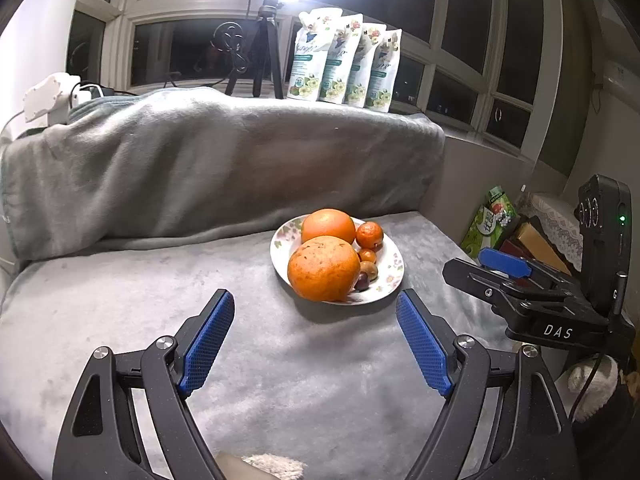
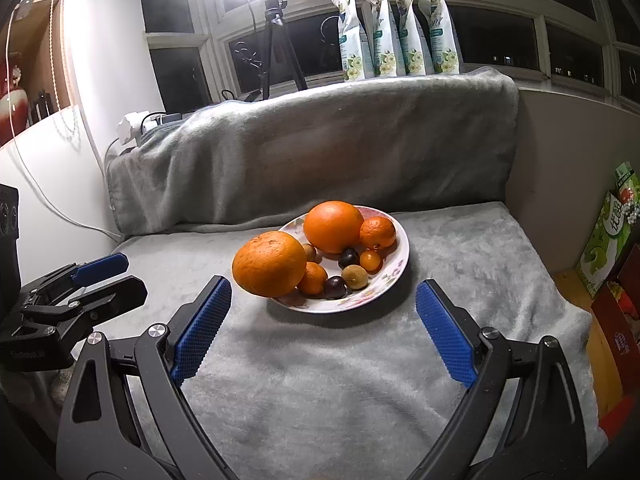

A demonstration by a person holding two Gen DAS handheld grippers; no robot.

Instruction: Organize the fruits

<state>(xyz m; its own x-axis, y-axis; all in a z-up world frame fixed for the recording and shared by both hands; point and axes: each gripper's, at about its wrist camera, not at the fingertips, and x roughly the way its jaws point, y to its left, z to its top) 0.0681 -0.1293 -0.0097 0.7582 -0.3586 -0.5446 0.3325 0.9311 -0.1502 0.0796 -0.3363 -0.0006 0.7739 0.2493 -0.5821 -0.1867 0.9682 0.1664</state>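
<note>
A floral white plate [image 1: 390, 280] [image 2: 394, 268] sits on a grey blanket and holds two large oranges [image 1: 323, 268] [image 2: 269, 264], a tangerine [image 1: 369, 234] [image 2: 377, 232] and several small round fruits, orange, brown and dark purple [image 2: 355, 276]. The near large orange rests on the plate's left rim in the right wrist view. My left gripper [image 1: 315, 340] is open and empty, just short of the plate. My right gripper [image 2: 323, 330] is open and empty, also just in front of the plate. Each gripper shows at the edge of the other's view.
A blanket-covered backrest [image 1: 224, 168] rises behind the plate. Several refill pouches [image 1: 344, 60] and a tripod [image 1: 262, 52] stand on the window sill. Boxes and a green pack [image 2: 608, 236] lie off the right edge. A white wall panel [image 2: 52, 184] is at left.
</note>
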